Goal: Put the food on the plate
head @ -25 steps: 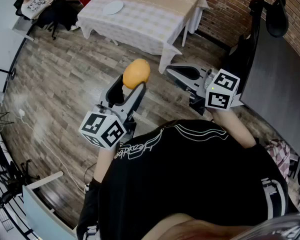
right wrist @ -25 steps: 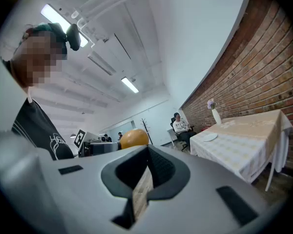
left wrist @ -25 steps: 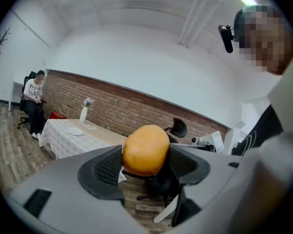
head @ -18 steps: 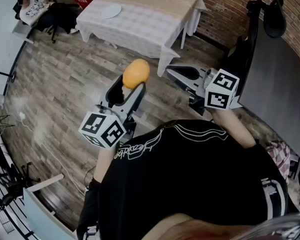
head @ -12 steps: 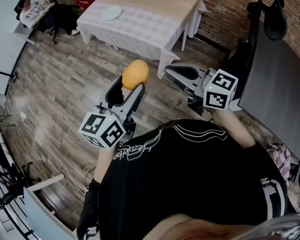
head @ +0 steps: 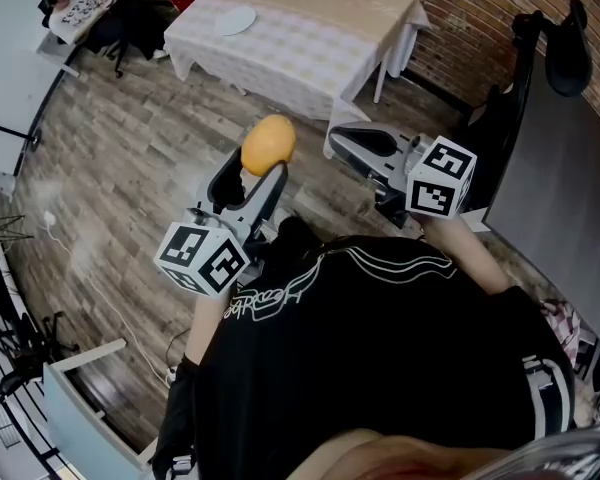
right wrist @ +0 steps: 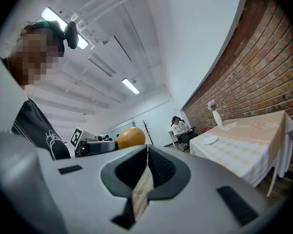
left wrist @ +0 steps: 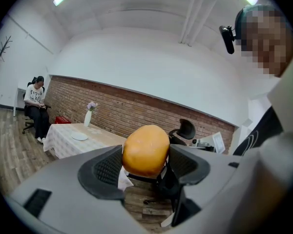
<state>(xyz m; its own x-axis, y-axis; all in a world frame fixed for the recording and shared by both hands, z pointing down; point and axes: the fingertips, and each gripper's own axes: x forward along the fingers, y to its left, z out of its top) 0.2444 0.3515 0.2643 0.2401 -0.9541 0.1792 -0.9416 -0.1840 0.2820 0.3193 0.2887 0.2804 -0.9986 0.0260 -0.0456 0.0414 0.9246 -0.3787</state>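
Observation:
My left gripper (head: 261, 171) is shut on a round orange bun (head: 267, 144), held up in the air over the wooden floor. In the left gripper view the bun (left wrist: 145, 150) sits squeezed between the two dark pads. My right gripper (head: 364, 146) is shut with nothing in it, level with the left one and to its right; its jaws meet in the right gripper view (right wrist: 146, 161), where the bun (right wrist: 131, 137) shows at the left. A white plate (head: 231, 19) lies on the cloth-covered table (head: 310, 38) ahead, also seen small in the left gripper view (left wrist: 79, 137).
A vase with flowers (left wrist: 89, 114) stands on the table by the brick wall. A person (left wrist: 35, 103) sits on a chair at the far left. A black office chair (head: 550, 63) and a dark desk (head: 570, 188) stand at the right. White furniture edges (head: 70, 388) lie at the lower left.
The view has shifted a little: table and floor have slid down and right in the head view. Both grippers keep their pose, the bun still held in the left one.

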